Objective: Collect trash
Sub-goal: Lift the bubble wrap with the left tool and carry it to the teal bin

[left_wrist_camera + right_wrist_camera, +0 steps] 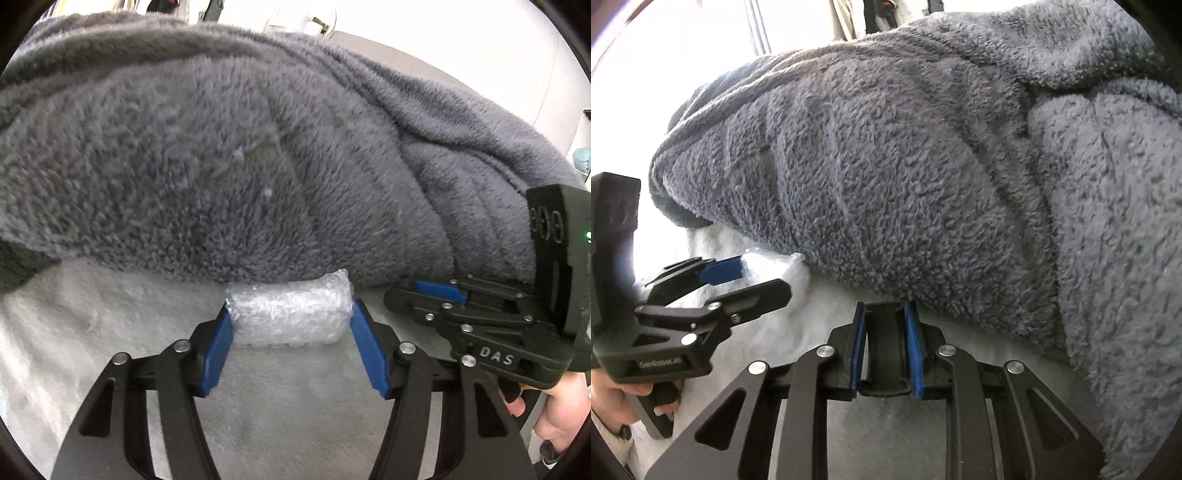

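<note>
Left wrist view: the left gripper (291,328) is spread around a bubble wrap wad (290,314) lying on the pale bed sheet (110,332), tucked against the grey fleece blanket (221,166). Both pads touch its sides. Squeeze gently and evenly, then lift straight away from the blanket, so the fleece isn't snagged. The right gripper (885,350), beside the blanket's edge, is nearly pressed together, holding nothing.
</note>
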`<state>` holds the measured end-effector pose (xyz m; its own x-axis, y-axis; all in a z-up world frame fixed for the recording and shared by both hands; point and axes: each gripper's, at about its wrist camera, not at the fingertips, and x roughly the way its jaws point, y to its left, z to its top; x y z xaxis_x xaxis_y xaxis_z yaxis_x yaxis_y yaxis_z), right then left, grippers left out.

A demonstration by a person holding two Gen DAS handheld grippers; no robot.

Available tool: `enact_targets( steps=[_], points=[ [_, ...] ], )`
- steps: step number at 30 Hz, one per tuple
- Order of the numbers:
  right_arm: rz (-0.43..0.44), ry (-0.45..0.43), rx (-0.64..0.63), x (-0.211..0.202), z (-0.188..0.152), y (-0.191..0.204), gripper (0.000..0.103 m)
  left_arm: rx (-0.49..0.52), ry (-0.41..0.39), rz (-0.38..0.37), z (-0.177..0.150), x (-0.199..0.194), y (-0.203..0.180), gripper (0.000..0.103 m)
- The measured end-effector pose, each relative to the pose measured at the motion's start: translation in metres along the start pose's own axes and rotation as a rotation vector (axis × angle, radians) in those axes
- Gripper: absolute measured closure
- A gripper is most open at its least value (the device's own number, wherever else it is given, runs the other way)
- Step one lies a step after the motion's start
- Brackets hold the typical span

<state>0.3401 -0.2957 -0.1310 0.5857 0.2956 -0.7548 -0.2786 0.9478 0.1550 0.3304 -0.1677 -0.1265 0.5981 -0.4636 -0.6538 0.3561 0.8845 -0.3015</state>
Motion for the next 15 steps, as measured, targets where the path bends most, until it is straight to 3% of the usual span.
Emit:
enact_targets(
  steps=[15],
  points=[
    [-0.031, -0.048, 0.062, -0.05, 0.003, 0.044, 0.082, 0.011, -0.027, 0.009, -0.018, -0.066, -0.009, 0.039]
  ],
)
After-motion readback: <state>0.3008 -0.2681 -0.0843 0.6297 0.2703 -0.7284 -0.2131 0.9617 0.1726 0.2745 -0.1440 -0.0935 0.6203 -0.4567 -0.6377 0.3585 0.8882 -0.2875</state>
